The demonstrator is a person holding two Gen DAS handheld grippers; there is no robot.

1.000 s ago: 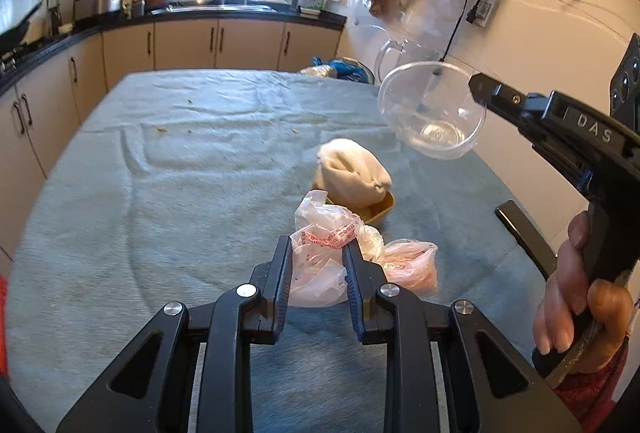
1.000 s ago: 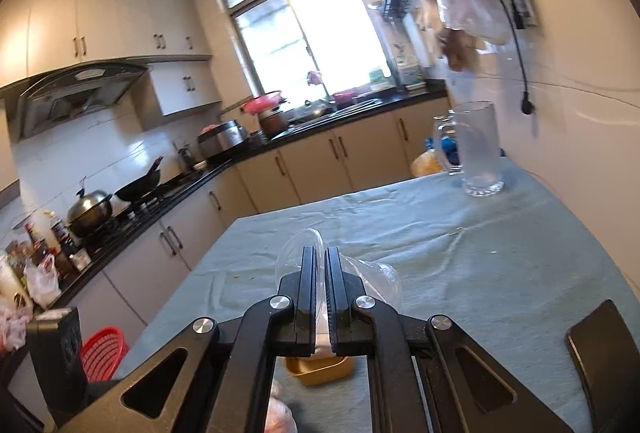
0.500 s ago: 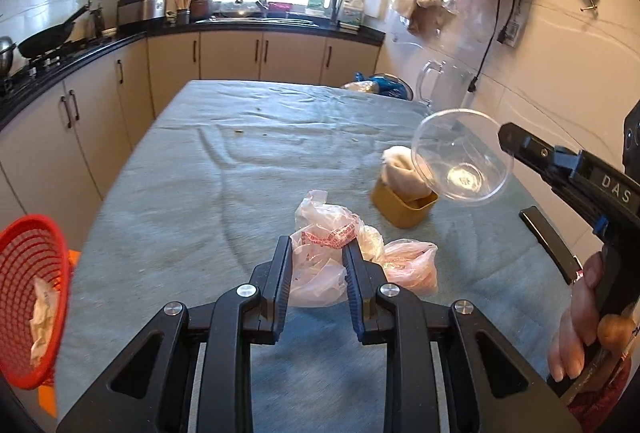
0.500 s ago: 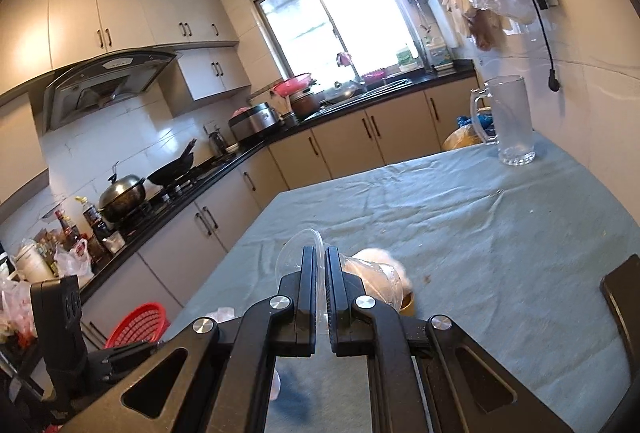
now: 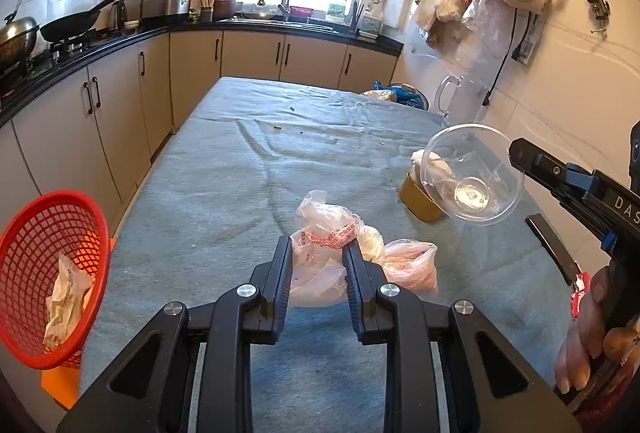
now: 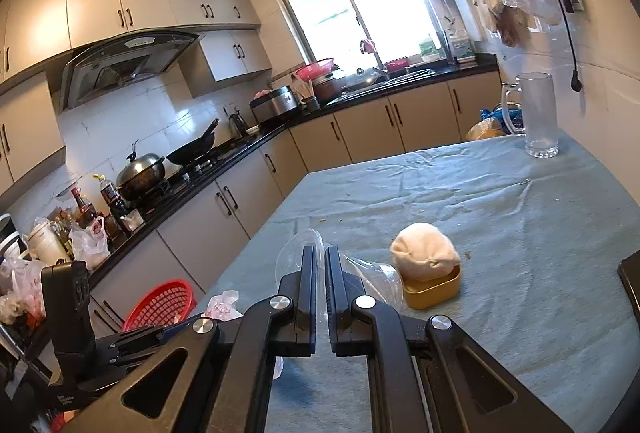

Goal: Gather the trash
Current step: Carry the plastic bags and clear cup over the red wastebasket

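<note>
Carrying both loads off the table: left gripper [image 5: 316, 265] is clamped on crumpled plastic bags [image 5: 320, 257], right gripper [image 6: 319, 293] pinches the clear cup [image 5: 472, 175] by its rim. Red basket [image 5: 44, 273] sits beside the table [image 5: 224, 193], probably the drop target.

Your left matte-black two-finger gripper [image 5: 316, 265] has blue-edged finger pads and silver pivot screws; your right black gripper [image 6: 320, 273], lettered "DAS", matches, above a dark red sleeve [image 5: 612, 403].
</note>
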